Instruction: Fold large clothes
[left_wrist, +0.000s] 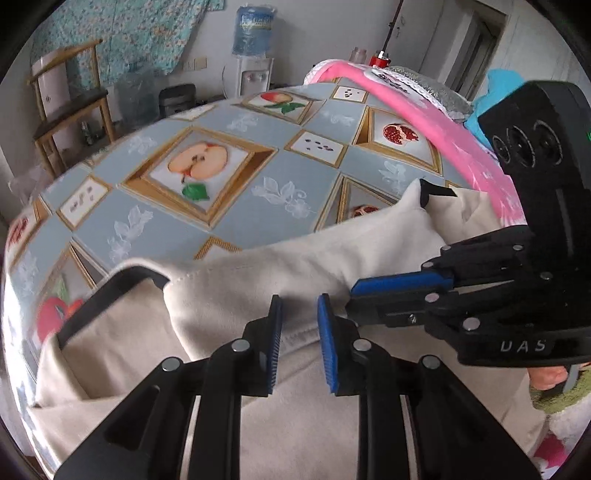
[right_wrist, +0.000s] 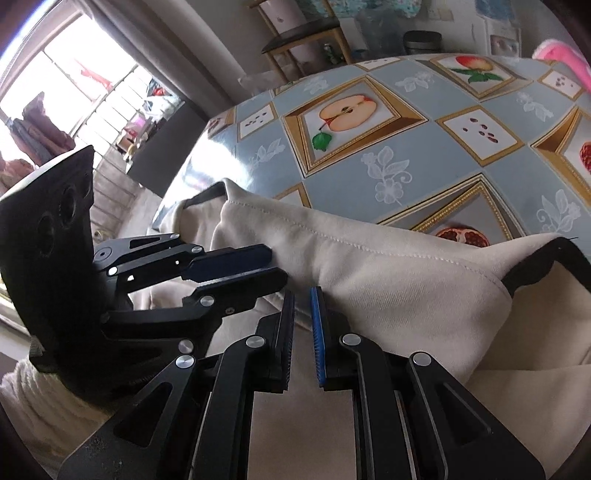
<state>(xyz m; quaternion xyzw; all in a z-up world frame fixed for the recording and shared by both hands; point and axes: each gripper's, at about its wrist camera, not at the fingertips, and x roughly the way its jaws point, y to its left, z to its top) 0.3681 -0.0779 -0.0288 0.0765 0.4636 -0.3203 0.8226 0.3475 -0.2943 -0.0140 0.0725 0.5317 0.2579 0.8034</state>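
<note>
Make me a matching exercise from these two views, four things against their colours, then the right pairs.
Things:
1. folded fabric garment
2. long padded roll at the table's far edge
3. water cooler bottle
4. leaf under the halved apple on the tablecloth

Colours:
A. green
B. cream with black trim
C. blue
D. pink

Pairs: 1-B, 2-D, 3-C, 4-A

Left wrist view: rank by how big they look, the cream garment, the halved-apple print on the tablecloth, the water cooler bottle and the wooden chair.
1. cream garment, largest by far, though nearest the camera.
2. wooden chair.
3. halved-apple print, close to the chair; unsure.
4. water cooler bottle, smallest, but farthest away.
</note>
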